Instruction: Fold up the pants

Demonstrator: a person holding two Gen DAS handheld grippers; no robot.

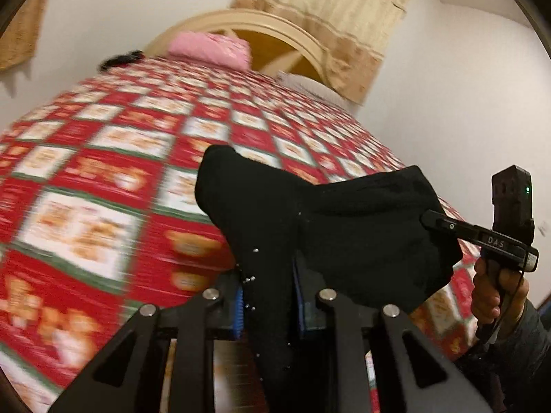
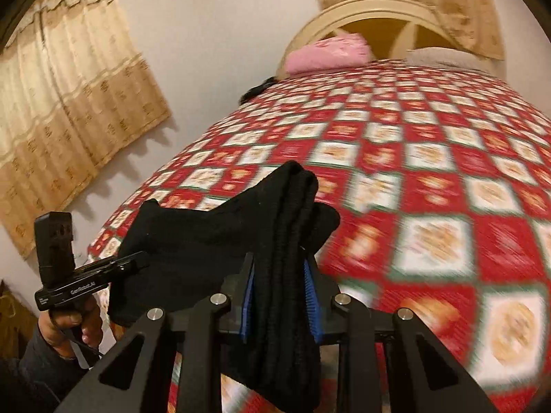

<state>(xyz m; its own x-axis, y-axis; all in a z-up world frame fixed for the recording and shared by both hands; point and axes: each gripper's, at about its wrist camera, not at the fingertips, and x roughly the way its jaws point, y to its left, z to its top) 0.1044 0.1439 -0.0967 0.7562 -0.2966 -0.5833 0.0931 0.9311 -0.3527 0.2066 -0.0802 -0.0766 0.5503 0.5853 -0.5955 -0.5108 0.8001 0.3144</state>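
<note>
The black pants (image 1: 344,216) hang stretched between my two grippers above the red checked bedspread (image 1: 103,172). My left gripper (image 1: 268,292) is shut on one bunch of the black cloth, which drapes down between its blue pads. My right gripper (image 2: 280,296) is shut on a thick folded bunch of the pants (image 2: 206,241). In the left wrist view the right gripper (image 1: 430,218) bites the cloth at the right. In the right wrist view the left gripper (image 2: 143,260) bites it at the left.
A pink pillow (image 1: 210,48) and a pale pillow (image 2: 444,56) lie by the cream headboard (image 2: 372,10). A small dark object (image 1: 118,60) lies on the bed's far left. Tan curtains (image 2: 69,103) hang on the white walls.
</note>
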